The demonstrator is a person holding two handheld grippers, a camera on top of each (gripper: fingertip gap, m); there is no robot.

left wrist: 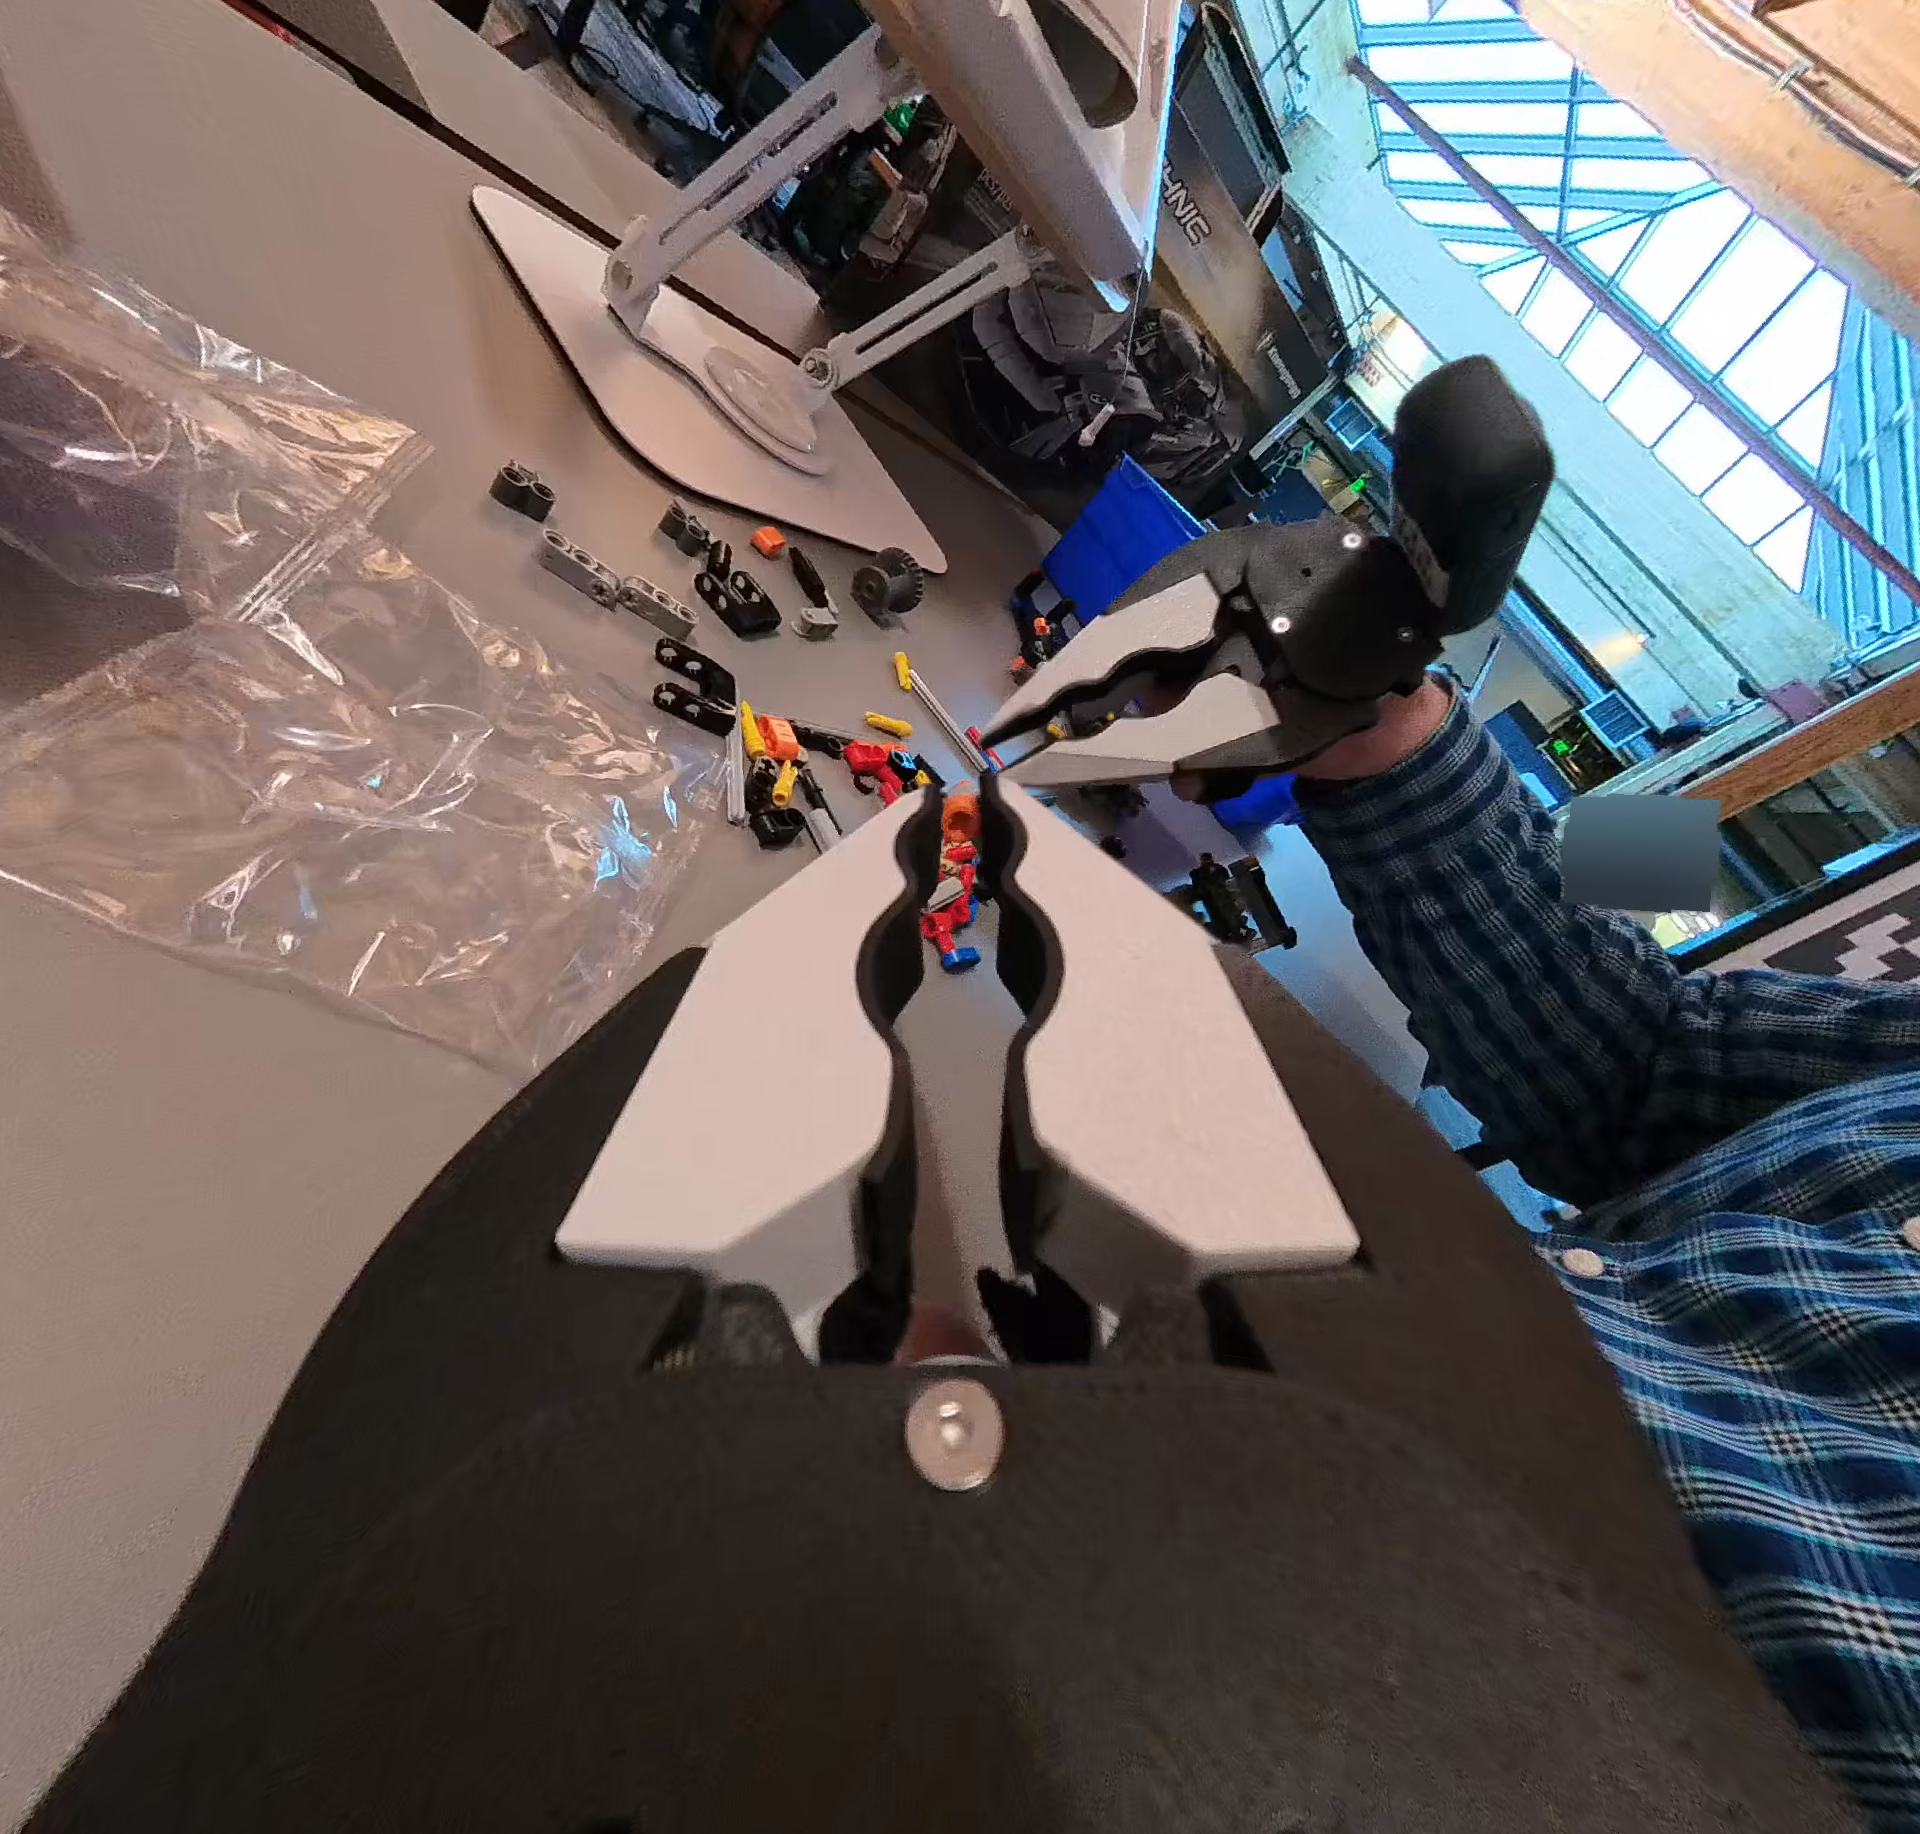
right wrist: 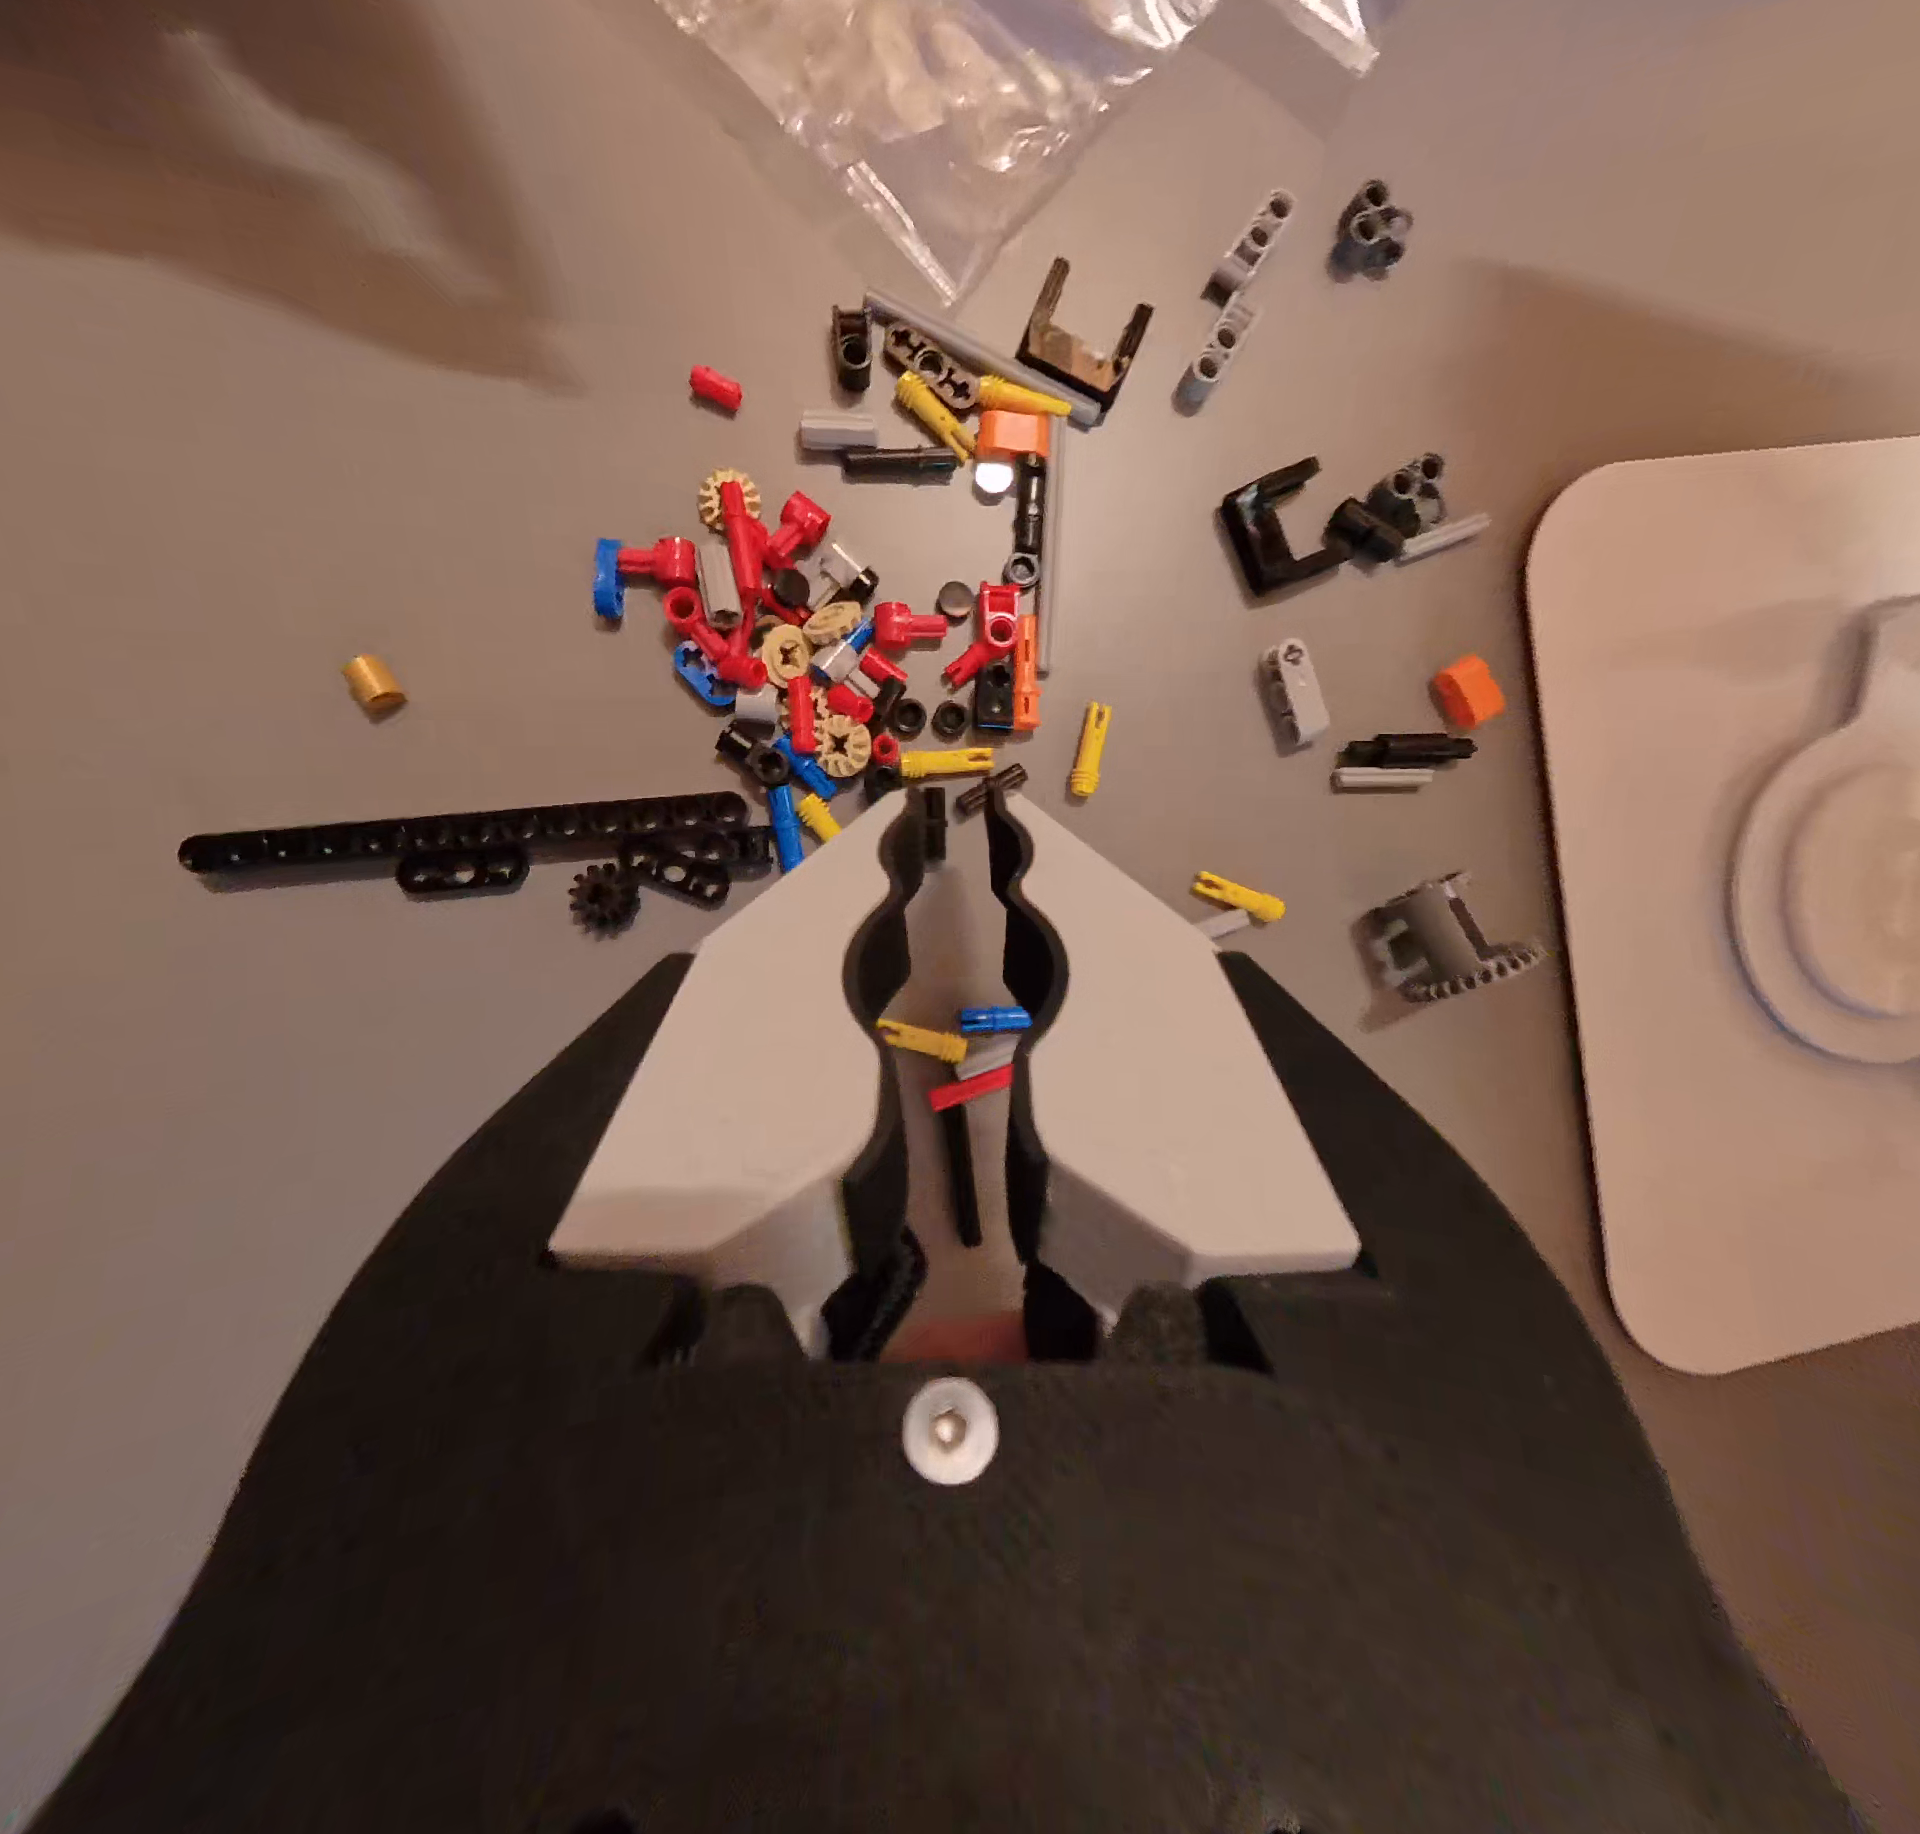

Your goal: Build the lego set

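Loose lego technic pieces lie on the grey table (right wrist: pixel 312 1057). A dense pile of red, blue, tan and black pieces (right wrist: pixel 790 641) lies just ahead of my right gripper (right wrist: pixel 958 797), whose jaws stand a narrow gap apart, low over the table. A black pin (right wrist: pixel 932 823) lies at its left fingertip; I cannot tell if it touches. A long black beam (right wrist: pixel 468 834) lies to the left. My left gripper (left wrist: pixel 956 797) is narrowly open and empty, above the red pieces (left wrist: pixel 951 911). In the left wrist view the right gripper (left wrist: pixel 992 750) almost meets its tips.
A crumpled clear plastic bag (left wrist: pixel 312 745) lies left of the pieces, and shows at the top of the right wrist view (right wrist: pixel 987 39). A white monitor stand base (right wrist: pixel 1714 849) sits to the right. A grey toothed piece (right wrist: pixel 1439 937) lies near it. A person's plaid sleeve (left wrist: pixel 1558 953) holds the right gripper. The gap from one gripper's tips to the other's is roughly 15 cm. My right tips are roughly 10 cm from the grey toothed piece (right wrist: pixel 1439 937).
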